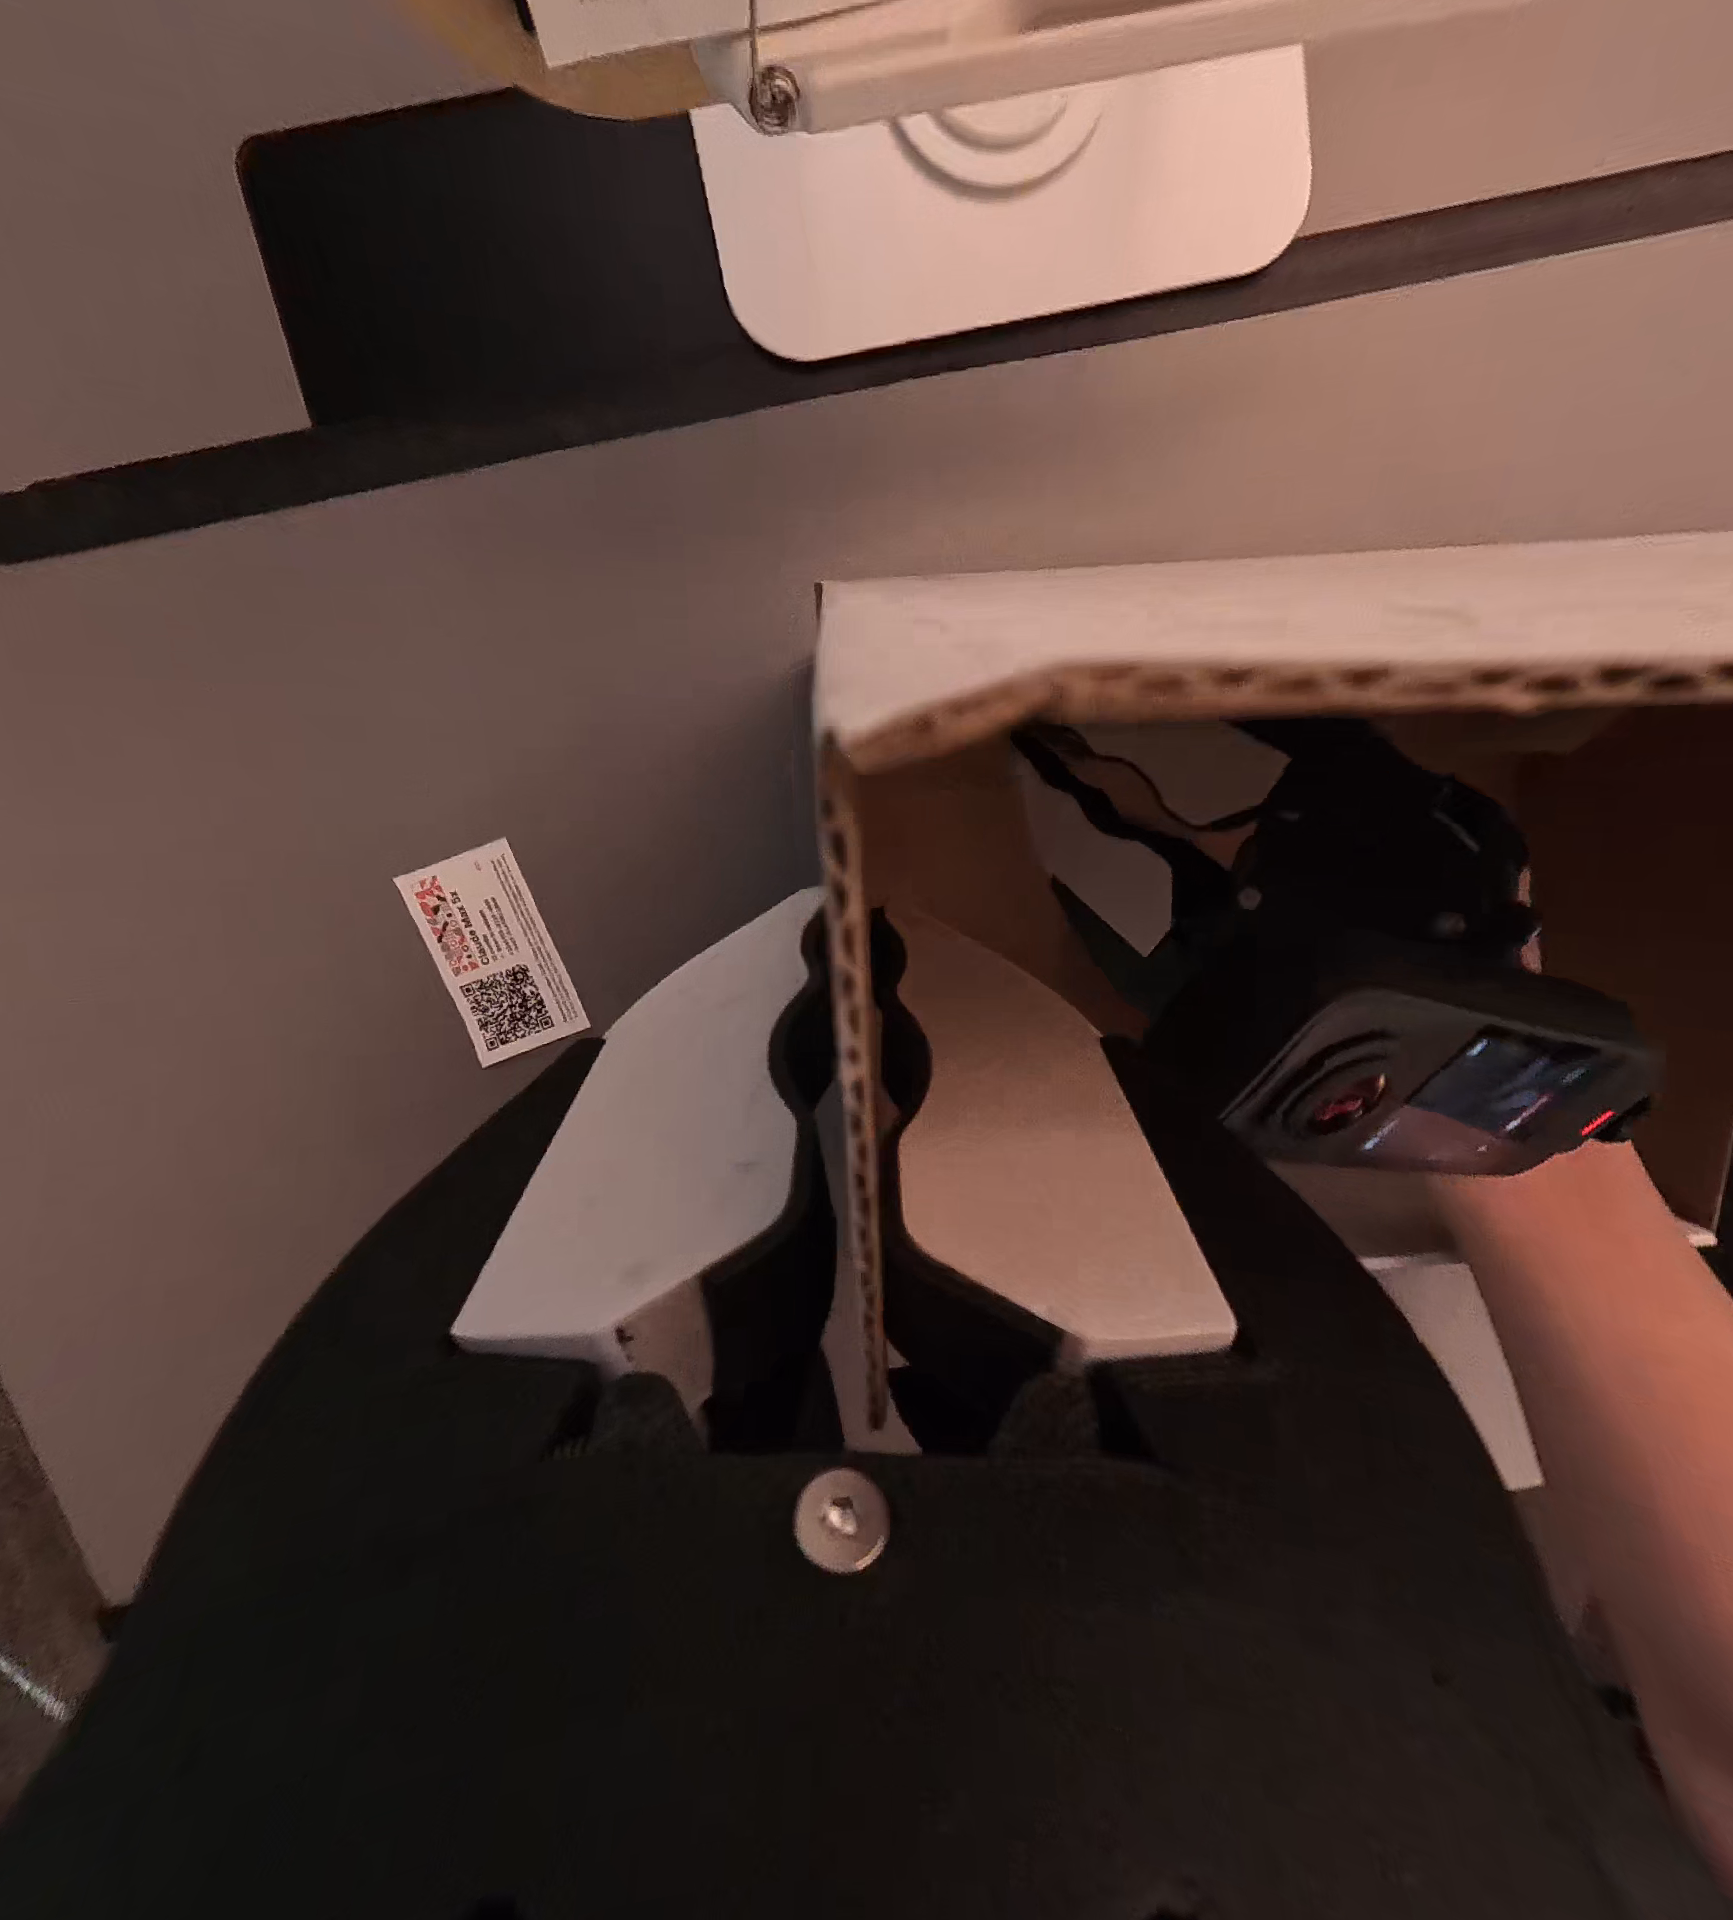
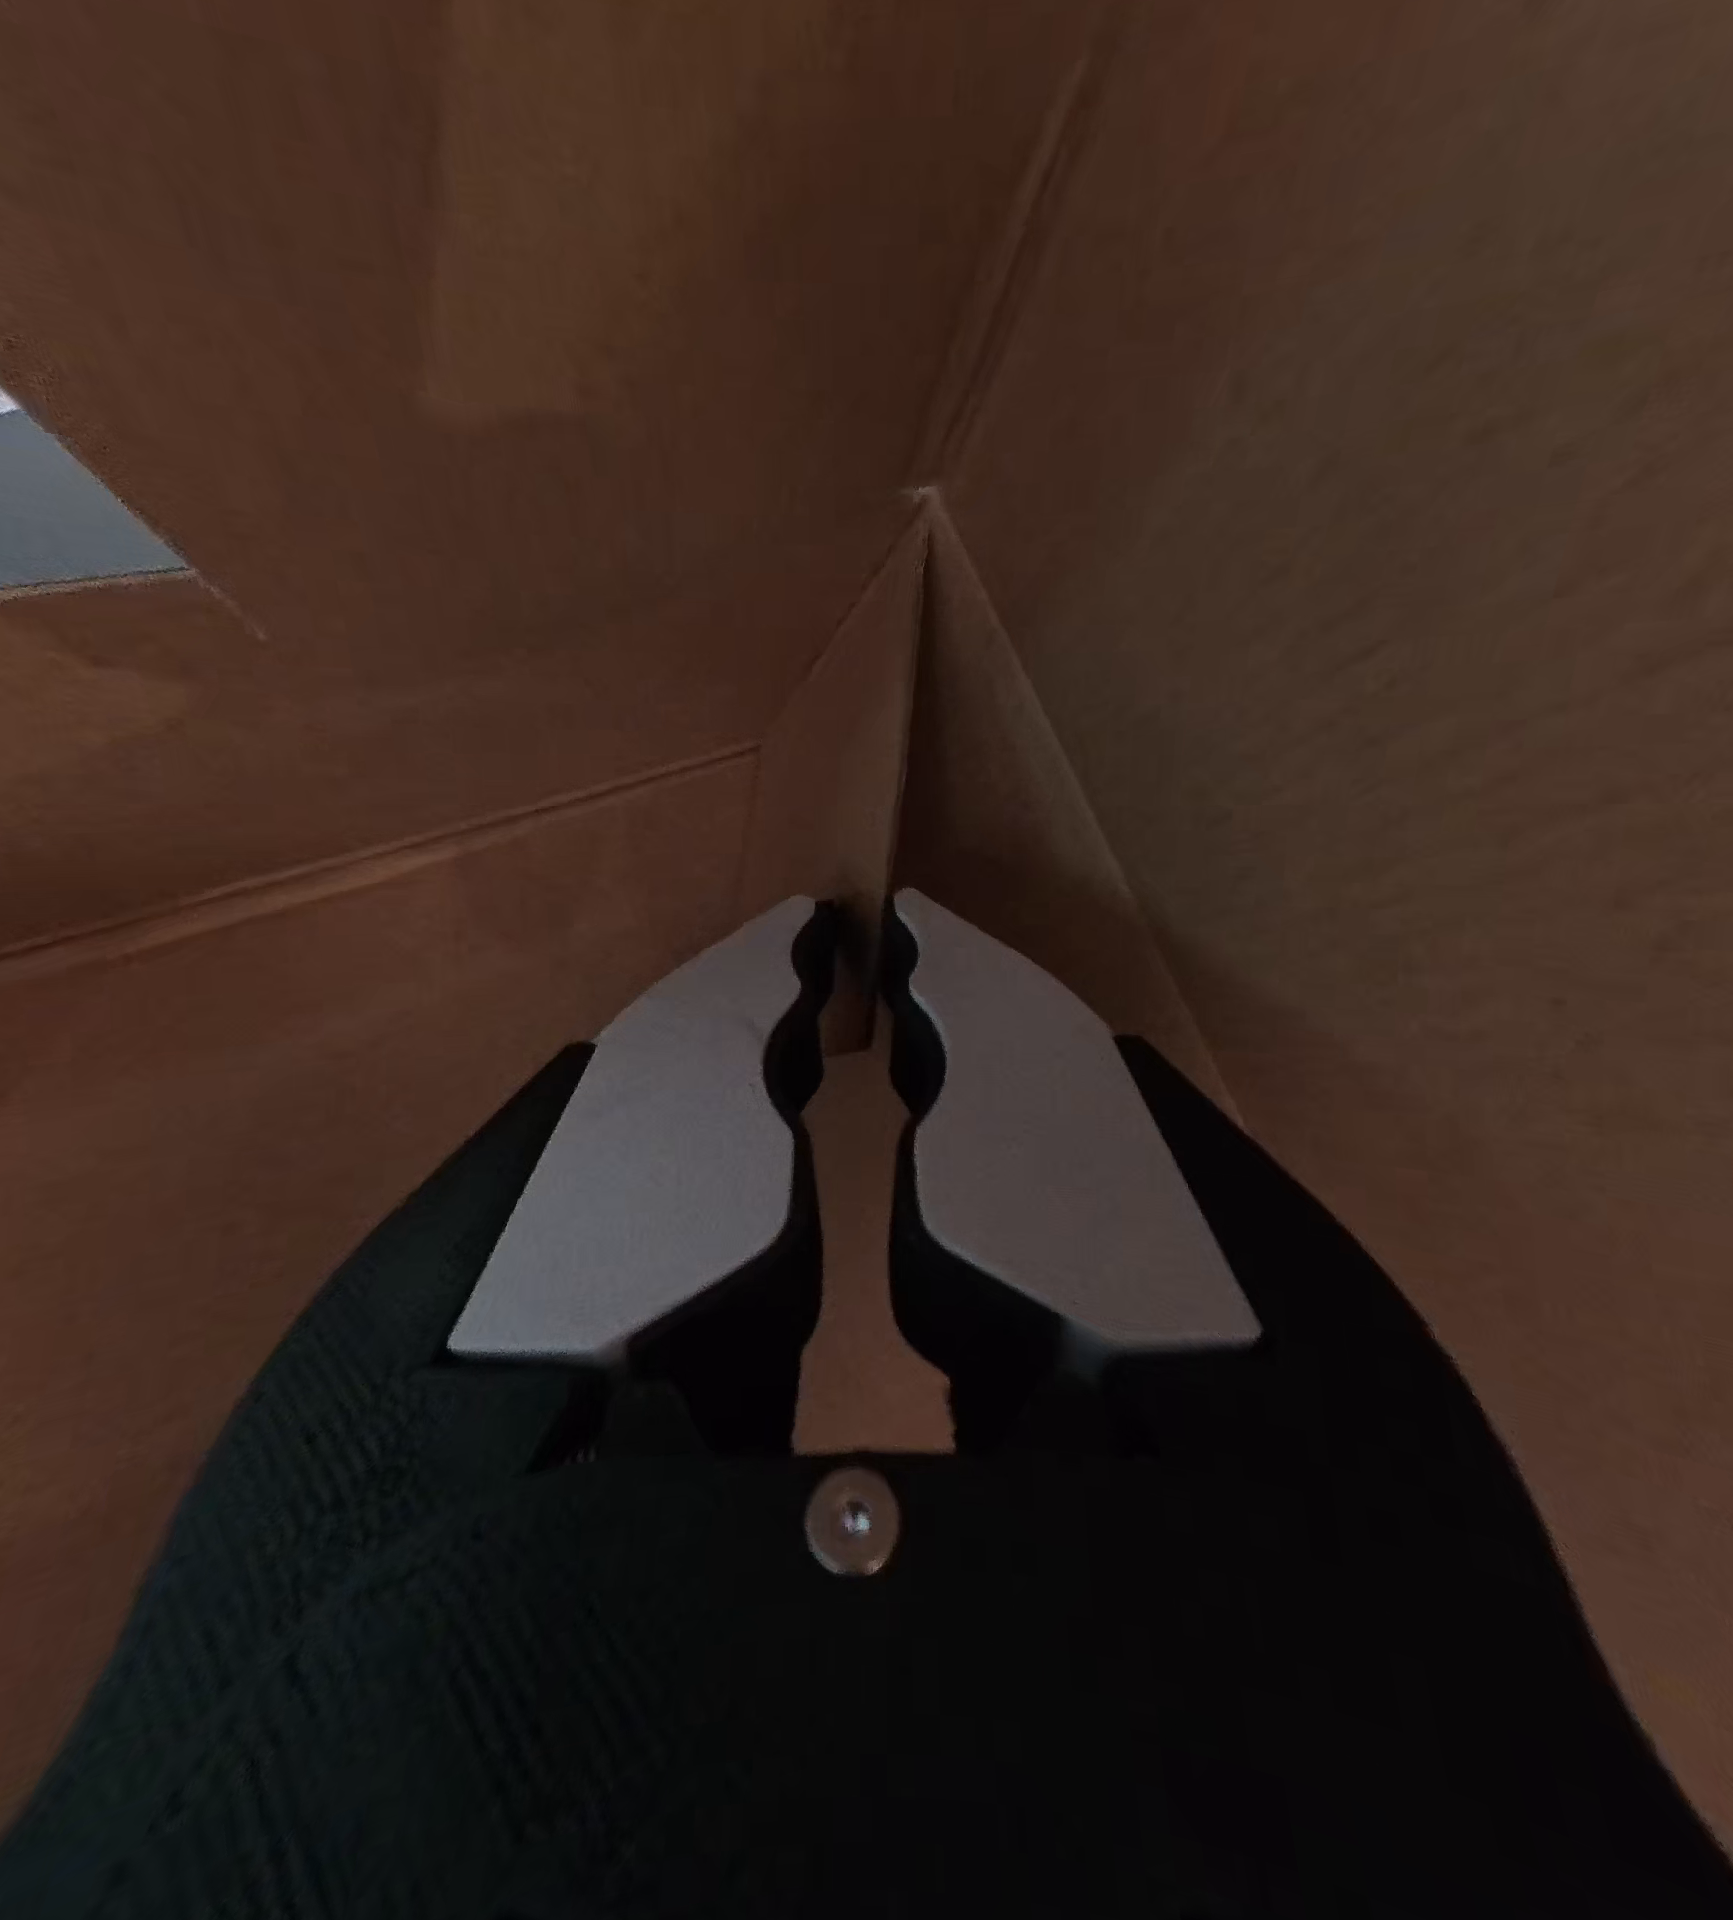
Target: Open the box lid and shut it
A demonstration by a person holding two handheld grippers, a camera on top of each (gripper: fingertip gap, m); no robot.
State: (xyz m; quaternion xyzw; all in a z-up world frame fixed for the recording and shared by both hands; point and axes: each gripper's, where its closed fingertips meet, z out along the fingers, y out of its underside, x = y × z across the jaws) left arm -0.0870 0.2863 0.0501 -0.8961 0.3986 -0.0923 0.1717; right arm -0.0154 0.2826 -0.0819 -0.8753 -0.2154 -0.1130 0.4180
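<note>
Box (image 1: 1257, 623) of white-faced corrugated cardboard sits at the right of the left wrist view on a grey bench (image 1: 218, 727), its brown inside open toward the camera. Left tongs (image 1: 854, 997) are pinched on the edge of a cardboard flap (image 1: 846, 1039) that stands upright at the box's left side. Right tongs (image 2: 860, 935), seen in the right wrist view, are deep inside the box, closed narrowly on a thin inner flap (image 2: 883, 790) at a corner fold. A person's forearm (image 1: 1589, 1455) reaches into the box. A small printed card (image 1: 490, 951) lies on the bench left of the box.
</note>
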